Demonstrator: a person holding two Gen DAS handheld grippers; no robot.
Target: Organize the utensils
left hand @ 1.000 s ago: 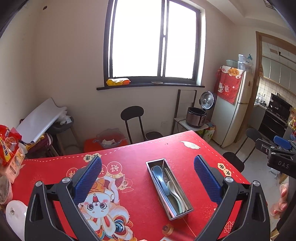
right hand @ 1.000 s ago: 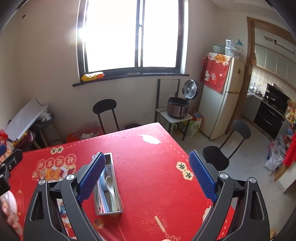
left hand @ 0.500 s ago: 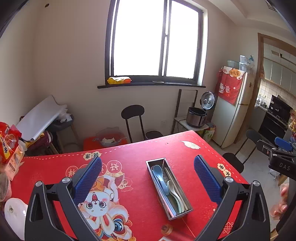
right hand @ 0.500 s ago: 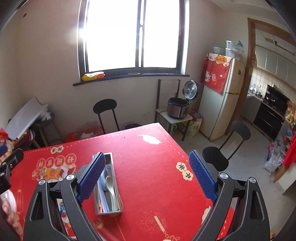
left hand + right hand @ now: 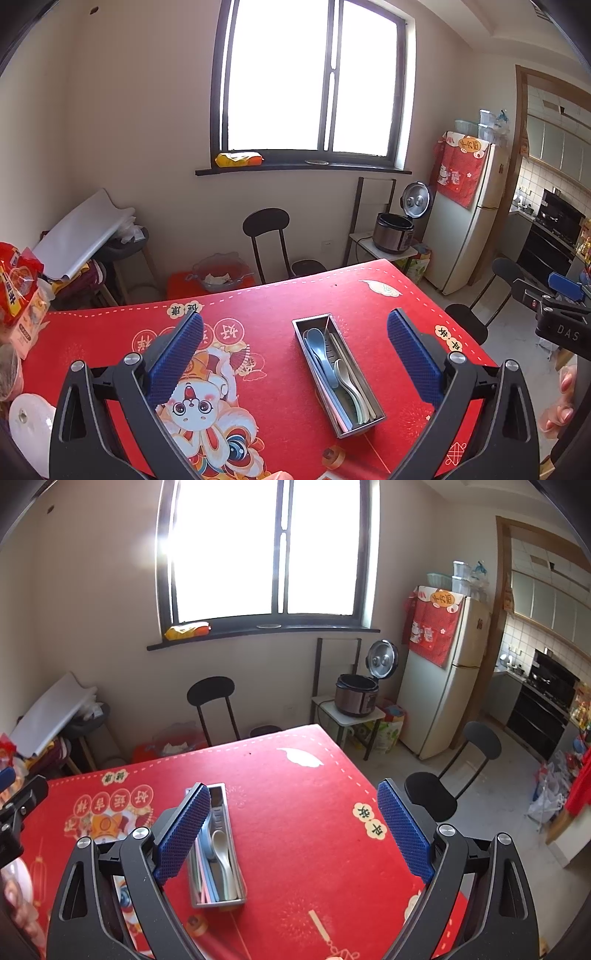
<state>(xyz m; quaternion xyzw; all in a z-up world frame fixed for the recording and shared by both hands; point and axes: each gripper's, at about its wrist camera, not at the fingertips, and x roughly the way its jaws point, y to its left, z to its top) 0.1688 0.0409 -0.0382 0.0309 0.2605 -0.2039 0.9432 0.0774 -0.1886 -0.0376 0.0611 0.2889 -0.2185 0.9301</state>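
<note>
On red table, metal tray (image 5: 364, 422) w/ spoons (image 5: 347, 376) unmoved since 1 s ago; both grippers (image 5: 295, 352) (image 5: 293, 834) wide, empty — looks done.

Tray (image 5: 355, 429): brushed metal, dull sheen
Spoons (image 5: 347, 379): smooth plastic, pastel
Tablecloth (image 5: 273, 306): red printed, matt
Gripper pads (image 5: 183, 827): blue, rough dimpled rubber
Gripper arms (image 5: 103, 882): black plastic, metal screws

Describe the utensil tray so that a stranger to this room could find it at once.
Start at the table with the red cloth under the window. Near the middle of it lies a long, narrow metal tray, right of the printed cartoon rabbit. It is the only shiny steel box there, and it holds pale spoons and chopsticks.
</note>
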